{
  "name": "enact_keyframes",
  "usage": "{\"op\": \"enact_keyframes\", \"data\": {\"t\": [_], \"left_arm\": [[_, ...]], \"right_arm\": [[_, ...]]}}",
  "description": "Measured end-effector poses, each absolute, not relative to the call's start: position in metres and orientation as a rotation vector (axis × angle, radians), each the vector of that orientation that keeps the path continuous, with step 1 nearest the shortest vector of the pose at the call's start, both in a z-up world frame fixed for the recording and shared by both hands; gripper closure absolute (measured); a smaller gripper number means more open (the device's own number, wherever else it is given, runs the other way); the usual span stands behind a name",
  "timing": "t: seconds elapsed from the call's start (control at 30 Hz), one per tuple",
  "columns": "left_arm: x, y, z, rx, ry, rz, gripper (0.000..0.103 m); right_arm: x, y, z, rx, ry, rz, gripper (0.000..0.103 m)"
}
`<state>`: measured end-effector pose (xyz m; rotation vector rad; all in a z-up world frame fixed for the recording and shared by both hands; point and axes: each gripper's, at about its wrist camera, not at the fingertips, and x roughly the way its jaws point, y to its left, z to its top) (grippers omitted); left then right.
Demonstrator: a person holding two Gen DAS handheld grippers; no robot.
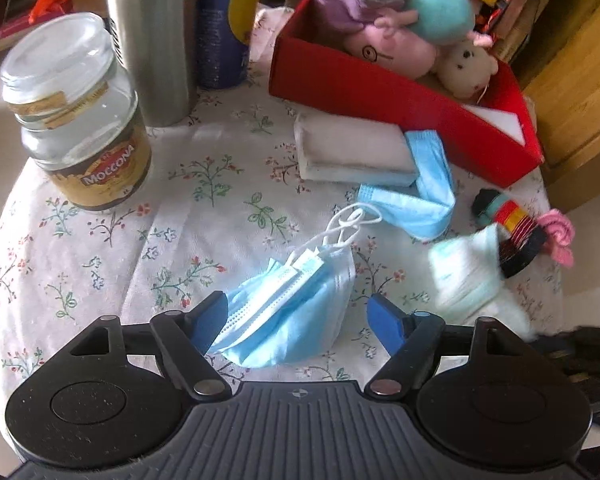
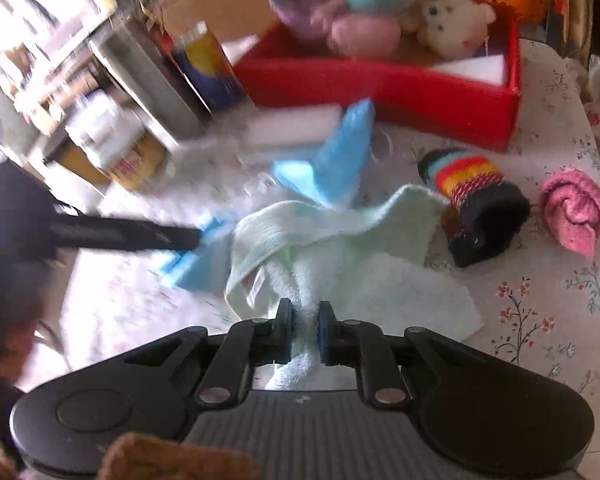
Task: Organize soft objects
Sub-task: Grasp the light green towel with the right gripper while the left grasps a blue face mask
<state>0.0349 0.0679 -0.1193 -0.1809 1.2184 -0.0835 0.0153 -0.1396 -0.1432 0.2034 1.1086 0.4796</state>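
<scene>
— Soft toys already fill the red box (image 1: 380, 92) at upper right; what's left on the table (image 1: 204, 216)?

— Towel (image 2: 324, 240), pinched in the right claw (image 2: 305, 330). Masks (image 1: 296, 300) lie low-centre between the wide-open left claw (image 1: 296, 320). Rolled socks (image 2: 480, 204) wait.

table (image 1: 100, 264) — floral cloth | on it: red box (image 1: 380, 96), jar (image 1: 84, 120), masks (image 1: 296, 312), socks (image 2: 476, 204)

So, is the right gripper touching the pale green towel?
Touching. In the right wrist view the right gripper is closed, pinching a fold of the pale green towel between both fingers.
</scene>
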Motion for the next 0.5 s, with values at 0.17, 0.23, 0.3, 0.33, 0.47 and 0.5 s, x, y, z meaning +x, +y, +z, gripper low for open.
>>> {"op": "enact_keyframes", "data": {"t": [0.17,0.23,0.3,0.33,0.47,0.5], "left_arm": [[0.040,0.054,-0.133,-0.114,1.248,-0.093,0.028],[0.042,0.047,-0.140,-0.073,1.254,-0.087,0.030],[0.042,0.042,-0.147,-0.033,1.257,-0.071,0.039],[0.042,0.040,-0.149,-0.006,1.252,-0.060,0.043],[0.040,0.038,-0.148,0.042,1.241,-0.028,0.063],[0.041,0.040,-0.147,0.043,1.242,-0.020,0.067]], "right_arm": [[0.016,-0.153,-0.121,0.323,1.035,0.485,0.103],[0.017,-0.158,-0.115,0.363,1.020,0.490,0.103],[0.020,-0.159,-0.113,0.369,1.008,0.487,0.103],[0.019,-0.160,-0.113,0.374,1.009,0.484,0.103],[0.021,-0.165,-0.115,0.394,1.026,0.488,0.103],[0.021,-0.165,-0.114,0.392,1.025,0.488,0.103]]}}
